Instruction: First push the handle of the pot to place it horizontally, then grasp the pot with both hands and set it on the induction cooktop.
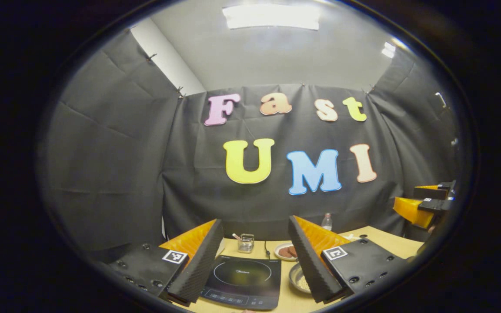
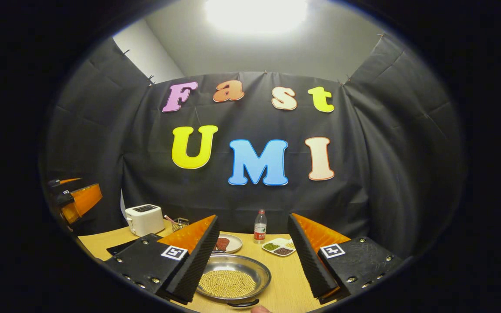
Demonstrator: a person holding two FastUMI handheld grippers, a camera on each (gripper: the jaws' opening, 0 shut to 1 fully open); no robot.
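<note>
The pot (image 2: 233,278) is a shallow steel pan holding yellow beans, standing on the wooden table (image 2: 285,287). Its black handle (image 2: 244,303) points toward the near edge. My right gripper (image 2: 252,219) is open, raised above and in front of the pot, with nothing between its fingers. The black induction cooktop (image 1: 242,280) lies flat on the table, to the left of the pot (image 1: 297,278). My left gripper (image 1: 254,226) is open above the cooktop's near side and holds nothing. Each gripper also appears at the edge of the other's view, as an orange gripper (image 1: 424,204) and an orange gripper (image 2: 76,202).
A white toaster (image 2: 145,219) and a small wire basket (image 1: 246,243) stand at the back left. Behind the pot are a plate with brown pieces (image 2: 228,243), a water bottle (image 2: 259,226) and a divided dish of beans (image 2: 281,248).
</note>
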